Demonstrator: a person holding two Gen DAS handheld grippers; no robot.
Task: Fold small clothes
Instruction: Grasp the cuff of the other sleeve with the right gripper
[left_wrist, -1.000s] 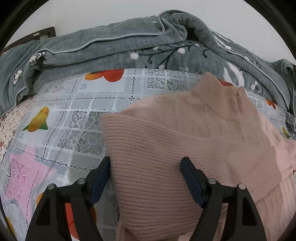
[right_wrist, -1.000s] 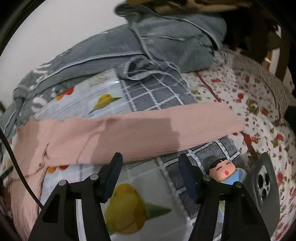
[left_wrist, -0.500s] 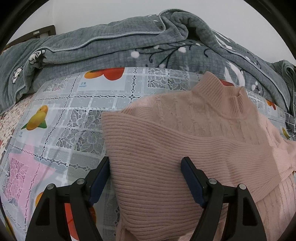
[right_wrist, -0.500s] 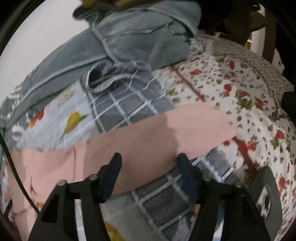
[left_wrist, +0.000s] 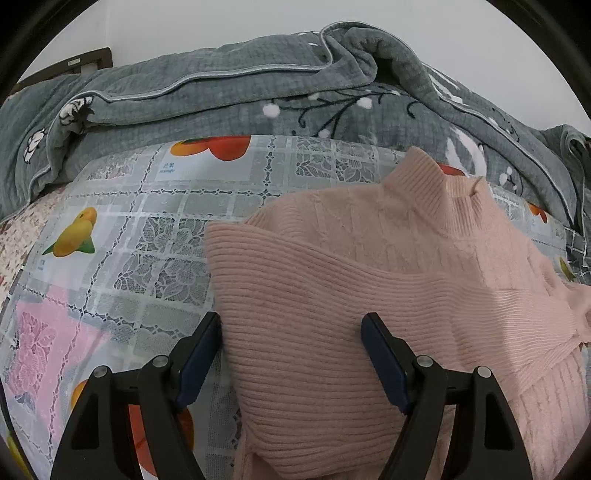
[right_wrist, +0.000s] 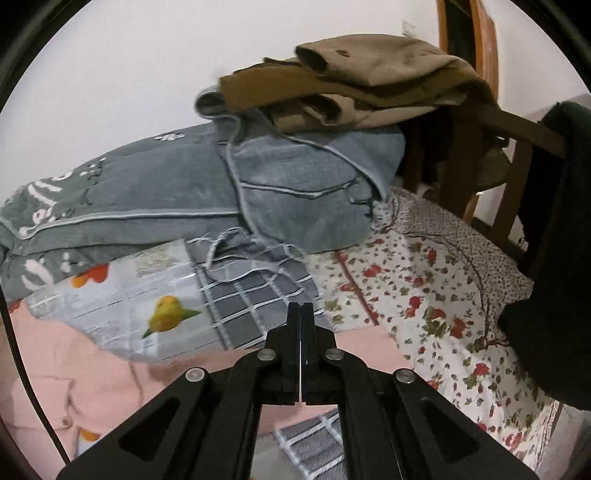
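Observation:
A pink knit sweater (left_wrist: 369, 258) lies on a fruit-print plastic cloth (left_wrist: 129, 229), its collar toward the far right, with one ribbed sleeve folded across its body. My left gripper (left_wrist: 291, 332) is open and empty, its fingers either side of that folded sleeve, just above it. In the right wrist view the other pink sleeve (right_wrist: 110, 362) stretches across the bed under my right gripper (right_wrist: 301, 310). The right gripper's jaws are pressed together over the sleeve; the frames do not show cloth between the tips.
A grey quilt (left_wrist: 221, 96) is heaped along the back of the bed. A grey checked cloth (right_wrist: 251, 295) and floral sheet (right_wrist: 424, 295) lie to the right. Brown clothes (right_wrist: 351, 81) sit on the quilt. A wooden chair (right_wrist: 517, 155) with dark clothing stands at the right.
My right gripper has moved forward over the outstretched sleeve and shut. The left gripper has stayed open over the folded sleeve, almost still.

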